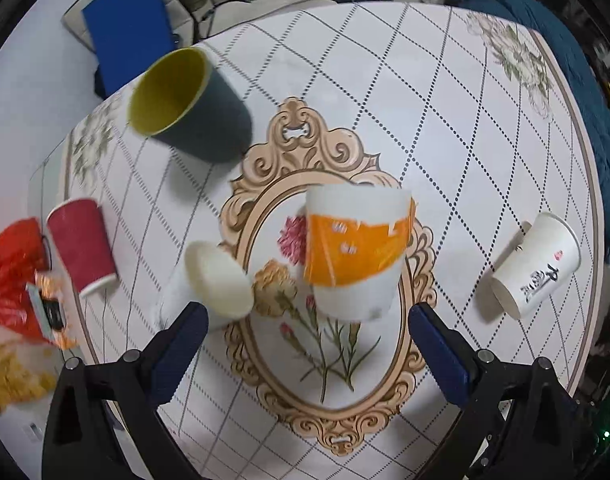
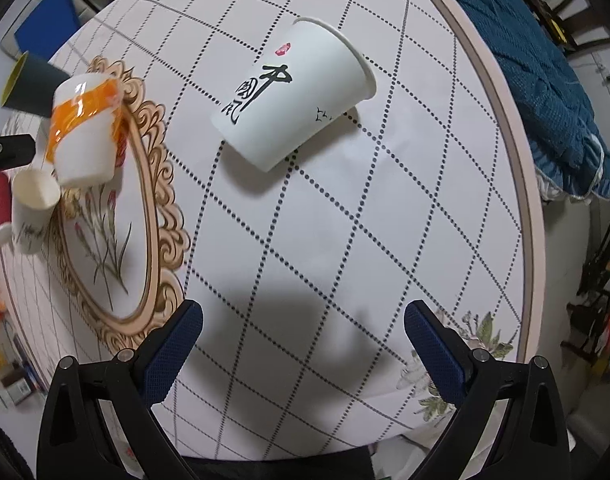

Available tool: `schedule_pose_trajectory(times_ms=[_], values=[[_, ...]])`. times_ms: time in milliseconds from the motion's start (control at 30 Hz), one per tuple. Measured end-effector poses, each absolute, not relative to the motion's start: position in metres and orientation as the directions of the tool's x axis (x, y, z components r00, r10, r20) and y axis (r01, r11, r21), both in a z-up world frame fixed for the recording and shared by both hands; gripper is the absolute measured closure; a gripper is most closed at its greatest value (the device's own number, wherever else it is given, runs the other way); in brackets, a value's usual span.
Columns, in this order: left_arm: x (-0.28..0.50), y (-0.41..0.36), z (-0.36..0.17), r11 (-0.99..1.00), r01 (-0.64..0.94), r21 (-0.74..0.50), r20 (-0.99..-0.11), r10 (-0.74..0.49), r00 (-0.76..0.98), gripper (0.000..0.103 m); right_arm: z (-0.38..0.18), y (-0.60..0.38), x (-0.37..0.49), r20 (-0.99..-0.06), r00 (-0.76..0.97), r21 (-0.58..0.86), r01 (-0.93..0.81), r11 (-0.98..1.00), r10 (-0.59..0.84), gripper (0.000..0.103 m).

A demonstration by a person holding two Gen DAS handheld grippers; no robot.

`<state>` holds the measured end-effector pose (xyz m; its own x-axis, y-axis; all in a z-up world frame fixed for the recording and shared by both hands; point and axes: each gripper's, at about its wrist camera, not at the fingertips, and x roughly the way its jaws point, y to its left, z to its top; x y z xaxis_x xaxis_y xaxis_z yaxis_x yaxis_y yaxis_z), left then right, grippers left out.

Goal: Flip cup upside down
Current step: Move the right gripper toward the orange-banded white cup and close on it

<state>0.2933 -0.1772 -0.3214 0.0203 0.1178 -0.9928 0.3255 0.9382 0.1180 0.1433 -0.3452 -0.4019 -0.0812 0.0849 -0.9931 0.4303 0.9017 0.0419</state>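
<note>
**Five cups on the round table, both grippers hanging open**

Left wrist view, going left to right: a red cup (image 1: 82,246) is sitting upside down near the table (image 1: 345,60) rim, right beside some red wrappers (image 1: 9,276). A dark cup (image 1: 189,104) with a yellow inside is leaning further back. A small white cup (image 1: 209,284) is standing just ahead of the left gripper (image 1: 305,332), whose jaws are spread wide with nothing between them. The orange-banded cup (image 1: 357,252) is sitting wide end up on the oval flower print. Far right, the lettered cup (image 1: 535,266) is lying tipped near the edge.

Right wrist view: the lettered cup (image 2: 293,96) is resting on its side, rim pointing toward the far edge, black characters facing up. Bare tabletop is lying between it and the right gripper (image 2: 303,334), also open and empty.
</note>
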Motion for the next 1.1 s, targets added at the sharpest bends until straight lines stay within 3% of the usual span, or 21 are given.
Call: schedule_pose_trajectory(times_ms=[633,700,767,1100], values=[[0.328,-0.203,-0.380,0.896,0.435,0.091,-0.991,0.124,-0.048,0.001,-0.411,-0.350,0.176,-0.990,-0.118,0.011,0.461,0.888,0.073,0.001],[0.329,-0.205,-0.382,0.891,0.444,0.091,-0.992,0.121,-0.038,0.008,-0.409,-0.351,0.178,-0.990,-0.119,0.008,0.463,0.886,0.071,0.001],[0.329,-0.206,-0.385,0.888,0.453,0.084,-0.992,0.117,-0.046,0.030,-0.407,-0.353,0.179,-0.990,-0.119,0.006,0.468,0.884,0.070,0.001],[0.322,-0.215,-0.387,0.885,0.453,0.111,-0.992,0.123,0.003,0.032,-0.406,-0.350,0.189,-0.993,-0.108,-0.001,0.473,0.881,0.057,0.001]])
